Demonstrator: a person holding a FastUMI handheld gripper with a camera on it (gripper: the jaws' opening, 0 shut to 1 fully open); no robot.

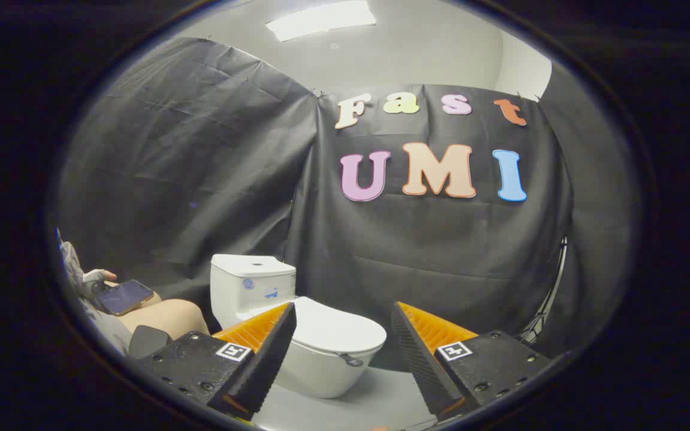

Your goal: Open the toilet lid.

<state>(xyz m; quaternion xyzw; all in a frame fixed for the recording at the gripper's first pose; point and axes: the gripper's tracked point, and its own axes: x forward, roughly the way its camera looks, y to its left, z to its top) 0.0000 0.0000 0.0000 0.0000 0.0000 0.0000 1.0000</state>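
Note:
A white toilet point(321, 359) stands on the grey floor against the black cloth wall, beyond my fingers. Its lid point(336, 328) lies flat and closed over the bowl, and the tank point(252, 284) rises behind it to the left. A small dark tab sits at the lid's front rim. My gripper point(343, 314) is open, well short of the toilet, with the lid's front edge seen through the gap between the fingers. The left finger point(261, 347) overlaps the bowl's left side; nothing is between the fingers.
To the left of the toilet a person sits, a hand holding a phone point(124, 297) above a bare knee point(168, 317). Grey floor point(381, 398) lies in front of the bowl. Black cloth closes the booth behind and to the right.

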